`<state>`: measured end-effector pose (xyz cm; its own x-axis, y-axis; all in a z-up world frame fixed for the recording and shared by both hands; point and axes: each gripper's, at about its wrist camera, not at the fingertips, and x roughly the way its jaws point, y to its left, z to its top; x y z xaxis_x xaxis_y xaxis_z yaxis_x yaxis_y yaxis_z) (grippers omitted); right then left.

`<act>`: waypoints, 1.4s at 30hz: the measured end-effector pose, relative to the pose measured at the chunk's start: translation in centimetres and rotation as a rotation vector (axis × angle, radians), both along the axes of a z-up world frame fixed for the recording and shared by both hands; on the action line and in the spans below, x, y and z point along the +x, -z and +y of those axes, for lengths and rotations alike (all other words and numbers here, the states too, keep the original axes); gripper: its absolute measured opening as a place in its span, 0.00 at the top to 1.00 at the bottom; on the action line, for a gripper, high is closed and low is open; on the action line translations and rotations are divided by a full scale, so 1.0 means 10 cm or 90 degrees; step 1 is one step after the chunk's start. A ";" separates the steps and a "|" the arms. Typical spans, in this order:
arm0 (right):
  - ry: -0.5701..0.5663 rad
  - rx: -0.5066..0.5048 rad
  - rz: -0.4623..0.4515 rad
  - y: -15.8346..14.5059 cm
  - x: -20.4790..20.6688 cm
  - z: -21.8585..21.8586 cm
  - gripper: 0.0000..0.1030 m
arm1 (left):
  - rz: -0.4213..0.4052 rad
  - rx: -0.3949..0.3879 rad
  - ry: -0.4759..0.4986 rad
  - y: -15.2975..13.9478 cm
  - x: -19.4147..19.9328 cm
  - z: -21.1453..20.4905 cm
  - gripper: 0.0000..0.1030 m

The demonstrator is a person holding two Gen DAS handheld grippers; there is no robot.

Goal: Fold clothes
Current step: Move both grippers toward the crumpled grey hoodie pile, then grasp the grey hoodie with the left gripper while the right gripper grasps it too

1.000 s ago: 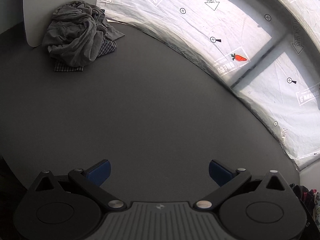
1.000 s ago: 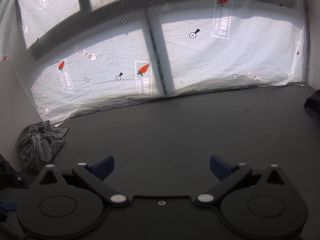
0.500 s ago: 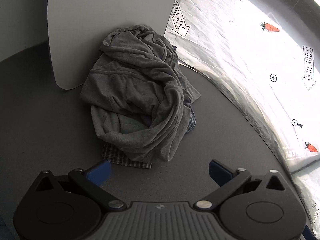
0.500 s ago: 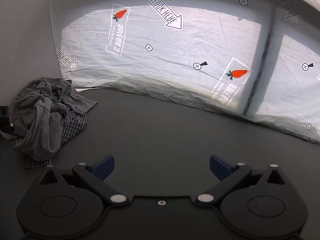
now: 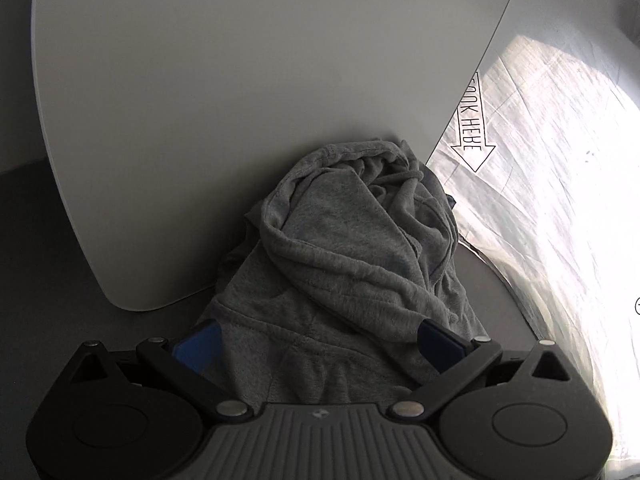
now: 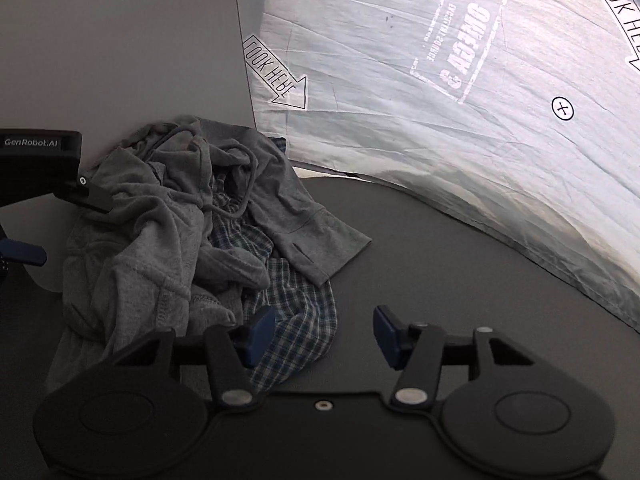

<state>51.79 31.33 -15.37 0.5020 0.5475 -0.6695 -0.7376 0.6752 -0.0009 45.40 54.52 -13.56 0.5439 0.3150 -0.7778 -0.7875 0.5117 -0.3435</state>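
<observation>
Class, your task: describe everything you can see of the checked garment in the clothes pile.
The checked garment is thin woven cloth in a dark blue and pale plaid, crumpled, lying on the dark table. The grey hooded top lies over most of it; only its near edge and a patch between the folds show. The right gripper is closing over its near corner, not yet pinching it.

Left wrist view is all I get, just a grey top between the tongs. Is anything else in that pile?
Observer: Yes, a checked garment lies under the grey top.
Operator: Where are the right tongs?
Observer: The right tongs are at the checked garment's near edge. The jaws are closing with that edge between them, not yet pinched.
Operator: Any loose end?
Observer: One end of the grey top lies flat on the dark table, right of the pile.
</observation>
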 end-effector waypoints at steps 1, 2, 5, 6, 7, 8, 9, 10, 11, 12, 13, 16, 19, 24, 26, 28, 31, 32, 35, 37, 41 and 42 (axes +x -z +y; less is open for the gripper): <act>-0.022 0.002 -0.002 0.03 0.02 0.08 0.48 | -0.004 0.001 0.001 0.01 0.03 0.03 0.01; -0.039 0.005 -0.002 0.05 0.04 0.14 0.48 | -0.007 0.003 0.003 0.02 0.06 0.06 0.01; -0.085 0.020 0.007 0.07 0.09 0.26 0.50 | -0.005 0.016 0.012 0.05 0.16 0.11 0.04; -0.105 0.023 0.008 0.08 0.10 0.30 0.50 | -0.008 0.018 0.014 0.06 0.18 0.13 0.06; -0.127 0.023 0.008 0.08 0.11 0.35 0.50 | -0.012 0.017 0.014 0.07 0.20 0.15 0.06; -0.150 0.023 0.008 0.09 0.12 0.39 0.50 | -0.017 0.014 0.010 0.08 0.21 0.17 0.07; -0.169 0.018 0.002 0.10 0.13 0.44 0.49 | -0.022 0.010 0.005 0.09 0.22 0.19 0.07; -0.184 0.008 -0.007 0.11 0.14 0.48 0.47 | -0.024 0.012 0.000 0.10 0.23 0.20 0.10; -0.197 -0.002 -0.016 0.13 0.15 0.53 0.46 | -0.024 0.015 -0.006 0.11 0.25 0.21 0.13; -0.212 -0.007 -0.020 0.15 0.16 0.57 0.46 | -0.024 0.017 -0.004 0.12 0.28 0.22 0.15; -0.226 -0.005 -0.011 0.17 0.18 0.60 0.50 | -0.024 0.020 -0.001 0.12 0.30 0.22 0.19; -0.241 0.005 0.020 0.23 0.23 0.62 0.71 | -0.020 0.037 0.002 0.12 0.35 0.19 0.34; -0.216 0.030 0.008 0.19 0.16 0.48 0.77 | -0.013 0.078 0.007 0.04 0.35 0.07 0.65; -0.142 0.075 -0.013 -0.04 -0.11 0.08 0.82 | -0.028 0.119 0.046 -0.29 0.21 -0.22 0.81; -0.110 0.075 -0.049 -0.18 -0.28 -0.13 0.83 | -0.041 0.146 0.071 -0.49 0.11 -0.44 0.82; -0.064 0.081 -0.078 -0.34 -0.40 -0.41 0.84 | -0.059 0.176 0.102 -0.72 -0.01 -0.71 0.83; 0.022 0.086 -0.137 -0.65 -0.55 -0.97 0.84 | -0.085 0.223 0.139 -1.03 -0.19 -1.14 0.83; 0.052 0.087 -0.160 -0.76 -0.59 -1.19 0.84 | -0.100 0.235 0.151 -1.15 -0.26 -1.31 0.83; 0.147 0.089 -0.232 -1.10 -0.77 -1.93 0.84 | -0.149 0.252 0.197 -1.46 -0.46 -1.82 0.84; 0.220 0.086 -0.286 -1.32 -0.92 -2.46 0.84 | -0.182 0.261 0.228 -1.62 -0.57 -2.17 0.84; 0.350 0.076 -0.356 -1.71 -1.26 -3.56 0.85 | -0.228 0.270 0.287 -1.83 -0.74 -2.85 0.84; 0.377 0.074 -0.359 -1.77 -1.36 -3.82 0.85 | -0.241 0.269 0.303 -1.88 -0.78 -3.03 0.84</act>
